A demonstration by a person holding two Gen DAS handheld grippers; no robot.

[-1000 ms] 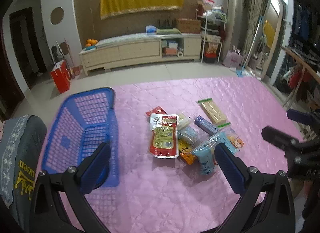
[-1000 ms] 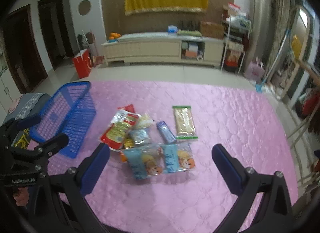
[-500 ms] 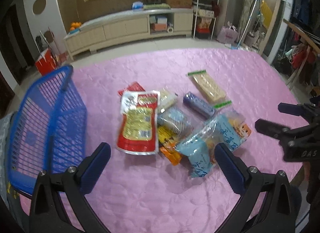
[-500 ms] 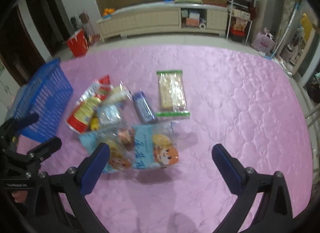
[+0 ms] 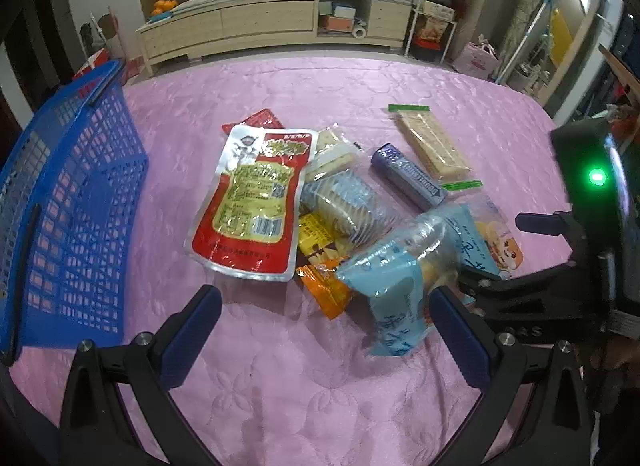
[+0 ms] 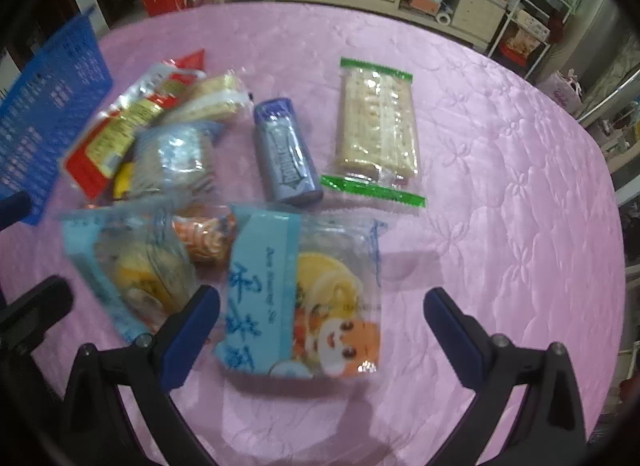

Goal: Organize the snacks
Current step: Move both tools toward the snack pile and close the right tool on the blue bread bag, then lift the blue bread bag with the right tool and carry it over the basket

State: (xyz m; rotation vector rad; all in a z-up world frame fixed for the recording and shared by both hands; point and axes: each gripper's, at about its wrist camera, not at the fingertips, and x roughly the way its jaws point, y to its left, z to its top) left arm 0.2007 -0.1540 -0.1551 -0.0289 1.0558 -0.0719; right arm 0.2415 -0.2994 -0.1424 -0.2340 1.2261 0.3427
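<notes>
Both grippers hang spread wide and empty over the pink table (image 5: 280,386); the left gripper (image 5: 324,318) faces the snack pile, a red pouch (image 5: 252,201) at its left edge, near the blue basket (image 5: 68,193); the right gripper (image 6: 322,314) straddles a blue cartoon bag (image 6: 296,298); beyond it lie a purple pack (image 6: 286,153) and crackers (image 6: 378,125), side by side.

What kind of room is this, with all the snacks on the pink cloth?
Probably a home living room: a long low cabinet along the wall, a shelf rack full of household things, and a table under a quilted pink cloth.
</notes>
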